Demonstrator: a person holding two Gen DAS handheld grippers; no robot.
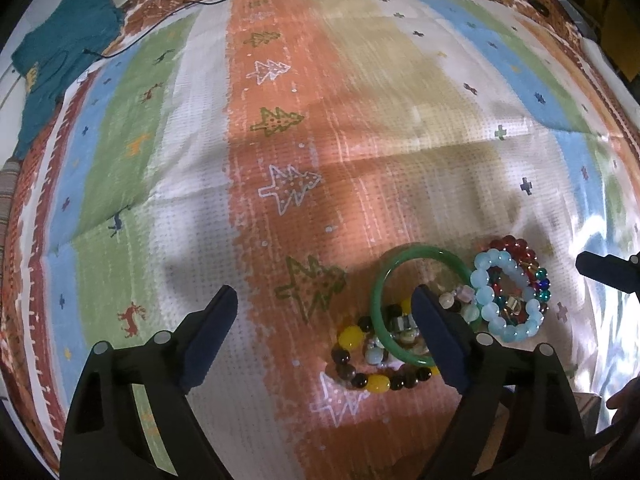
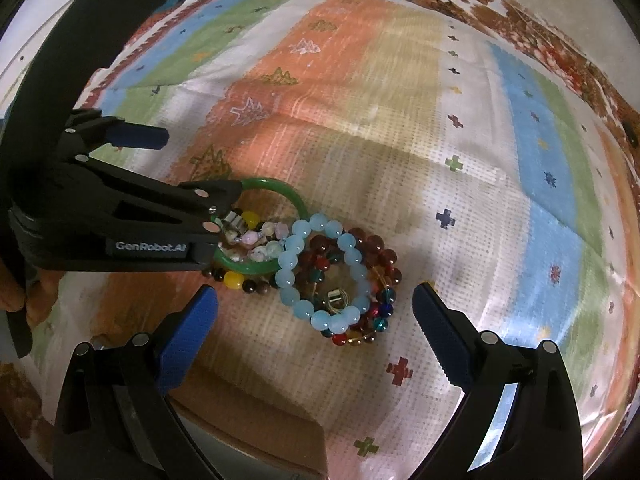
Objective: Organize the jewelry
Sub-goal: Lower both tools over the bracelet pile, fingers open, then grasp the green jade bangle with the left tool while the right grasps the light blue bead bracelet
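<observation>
Hovering over a heap of bracelets, we hold both grippers steeply downward above the striped cloth [image 1: 360, 120] printed with trees and reindeer. In the left wrist view, the left gripper [image 1: 324, 308] stands with its jaws wide apart and nothing pressed between the pads; its right-hand finger dips inside the green bangle [image 1: 378, 312] at lower right of the frame, which we judge to be a hooking approach, one finger inside the ring and one outside, ready to pinch the rim. In the right wrist view, the right gripper [image 2: 316, 304] is also spread open and empty, straddling the pale blue bead bracelet [image 2: 298, 300] at lower centre, apparently lined up to take that one.

The jewelry lies tangled: the bangle rests flat, its opening facing up, overlapping the dark and yellow bead strand [image 1: 376, 382] and a pastel strand [image 2: 256, 240], while the blue bracelet sits atop a red and multicoloured bead coil [image 2: 380, 248]. Being rings, they show no clear long axis; the heap as a whole runs from left-centre toward lower centre in the right wrist view.
</observation>
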